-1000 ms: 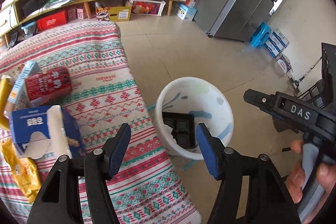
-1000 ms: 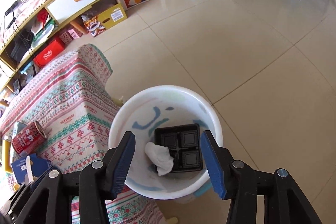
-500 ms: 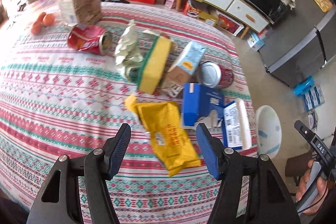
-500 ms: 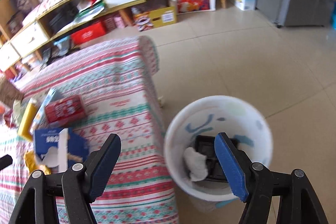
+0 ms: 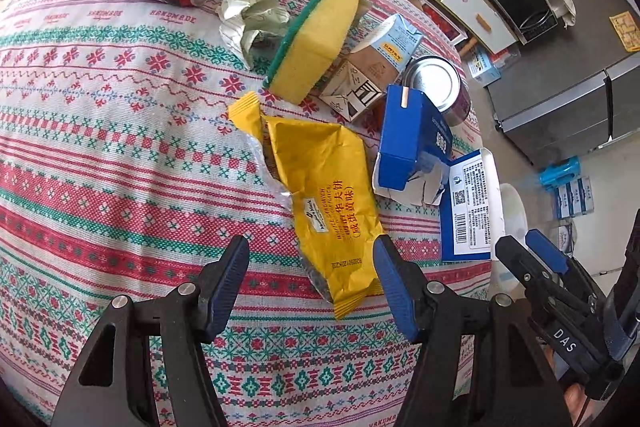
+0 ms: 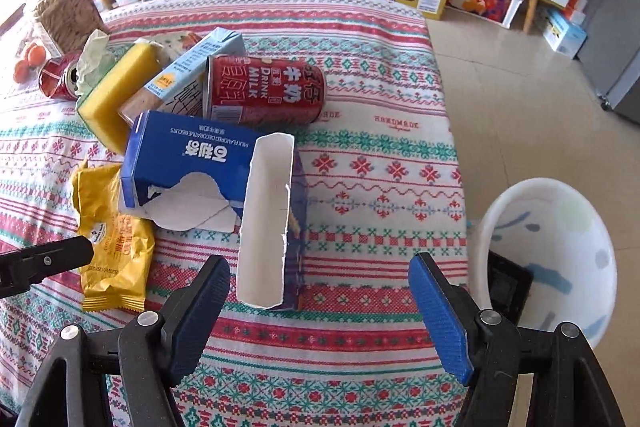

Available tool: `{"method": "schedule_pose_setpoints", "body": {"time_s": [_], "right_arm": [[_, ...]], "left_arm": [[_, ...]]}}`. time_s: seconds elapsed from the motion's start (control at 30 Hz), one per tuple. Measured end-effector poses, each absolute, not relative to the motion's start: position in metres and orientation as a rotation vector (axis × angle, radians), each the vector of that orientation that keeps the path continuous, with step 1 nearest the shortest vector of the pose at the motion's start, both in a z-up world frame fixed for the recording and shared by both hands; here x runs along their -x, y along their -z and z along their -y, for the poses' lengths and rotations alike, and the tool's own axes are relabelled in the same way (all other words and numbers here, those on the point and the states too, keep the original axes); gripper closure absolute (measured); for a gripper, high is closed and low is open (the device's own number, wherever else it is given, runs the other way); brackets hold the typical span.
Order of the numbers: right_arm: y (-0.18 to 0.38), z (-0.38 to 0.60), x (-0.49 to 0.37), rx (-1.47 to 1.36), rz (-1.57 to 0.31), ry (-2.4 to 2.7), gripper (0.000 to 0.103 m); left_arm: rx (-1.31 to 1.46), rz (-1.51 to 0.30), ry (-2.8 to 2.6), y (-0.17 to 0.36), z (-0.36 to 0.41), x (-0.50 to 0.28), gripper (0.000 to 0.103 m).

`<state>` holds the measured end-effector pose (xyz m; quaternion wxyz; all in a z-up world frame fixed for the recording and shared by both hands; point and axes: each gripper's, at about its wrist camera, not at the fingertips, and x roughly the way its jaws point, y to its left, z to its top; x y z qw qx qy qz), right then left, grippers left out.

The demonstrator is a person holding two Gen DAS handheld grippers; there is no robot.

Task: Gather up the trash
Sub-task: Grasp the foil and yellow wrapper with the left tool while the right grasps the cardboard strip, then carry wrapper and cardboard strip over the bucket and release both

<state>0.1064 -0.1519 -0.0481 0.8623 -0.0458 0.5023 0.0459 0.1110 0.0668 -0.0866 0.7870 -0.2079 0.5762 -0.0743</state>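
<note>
Both grippers swung from bin to table. Yellow wrapper lies flat on patterned tablecloth, near end between left gripper fingers, spread wide, holding nothing. Torn blue box just beside it; right gripper wide open, empty. White bin off table edge.

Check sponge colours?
Sponge: yellow with a green scrub layer; clearest in left wrist view.

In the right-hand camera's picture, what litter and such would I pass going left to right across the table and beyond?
Oranges → crushed red can → yellow sponge → blue biscuit box → red milk can → white bin on the floor.
</note>
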Motion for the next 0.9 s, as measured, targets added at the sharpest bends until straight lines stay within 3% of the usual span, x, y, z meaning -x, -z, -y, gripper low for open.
{"method": "schedule_pose_setpoints", "body": {"time_s": [0.13,0.2,0.23,0.27,0.3,0.37,0.43,0.47,0.6,0.77,0.9], "right_arm": [[0.053,0.152,-0.11,0.1,-1.064,-0.079,0.025],[0.056,0.15,-0.112,0.102,-1.072,-0.083,0.025],[0.058,0.148,-0.113,0.092,-1.075,-0.099,0.025],[0.06,0.144,-0.114,0.085,-1.079,-0.11,0.026],[0.062,0.142,-0.116,0.086,-1.079,-0.115,0.027],[0.065,0.136,-0.118,0.104,-1.081,-0.125,0.033],[0.066,0.13,-0.118,0.12,-1.09,-0.145,0.052],[0.068,0.128,-0.118,0.132,-1.1,-0.149,0.067],[0.069,0.128,-0.115,0.126,-1.108,-0.186,0.08],[0.061,0.152,-0.115,0.023,-1.1,-0.179,0.082],[0.063,0.154,-0.12,0.015,-1.111,-0.16,0.068]], "left_arm": [[0.409,-1.245,0.158,0.096,-0.051,-0.109,0.037],[0.372,-1.22,0.14,0.099,-0.044,-0.108,0.047],[0.343,-1.207,0.134,0.099,-0.042,-0.107,0.066],[0.332,-1.209,0.141,0.1,-0.04,-0.108,0.092],[0.342,-1.217,0.147,0.101,-0.041,-0.107,0.098],[0.354,-1.201,0.14,0.101,-0.044,-0.105,0.1],[0.345,-1.183,0.135,0.097,-0.051,-0.097,0.102],[0.345,-1.176,0.133,0.094,-0.052,-0.095,0.103],[0.351,-1.14,0.134,0.077,-0.057,-0.089,0.103],[0.376,-1.109,0.142,0.056,-0.068,-0.08,0.103],[0.359,-1.069,0.139,0.042,-0.071,-0.074,0.103]]}}
